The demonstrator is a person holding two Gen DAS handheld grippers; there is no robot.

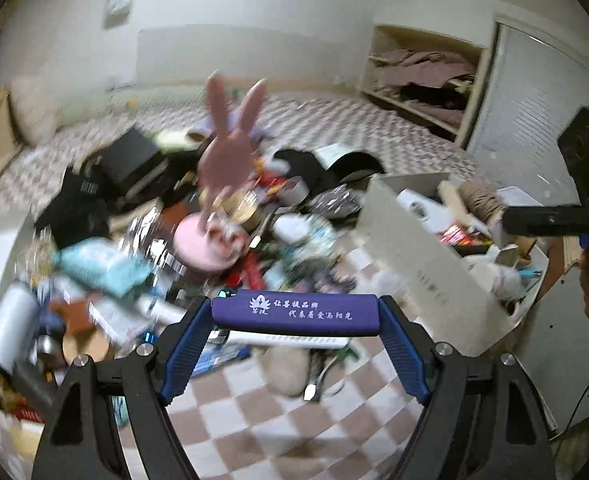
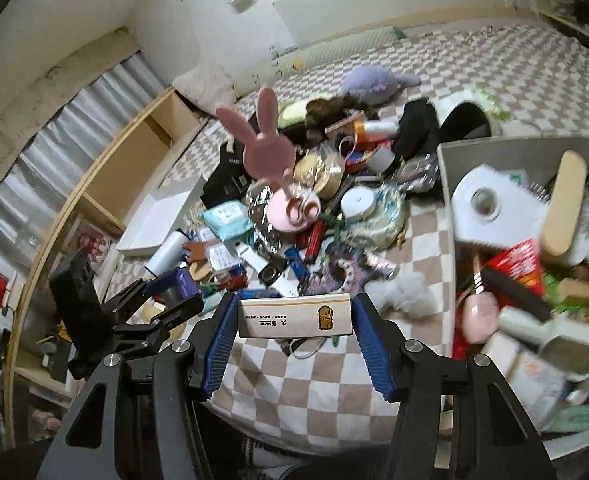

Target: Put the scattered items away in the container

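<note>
A checkered bedspread covers the bed and carries almost everything else. At its right edge stands the large grey container, its near wall a pale slab in the left wrist view; it is already crowded with a toilet-paper roll, a red packet and a wooden-looking flat handle leaning upright among smaller bits too blurred to name. Left of the container spreads the heap of scattered items, out of which rises a pink rabbit-eared stand on a round pink base, with a teal wipes pack just beside it and a purple plush toy farther back on the bed. A white cylinder bottle lies at the heap's left edge. The left gripper is clenched on a purple case with white Chinese lettering, held crosswise between its blue pads above the bedspread. The right gripper is clamped on a white matchbox with a gold emblem, likewise crosswise, just left of the container's near corner.
</note>
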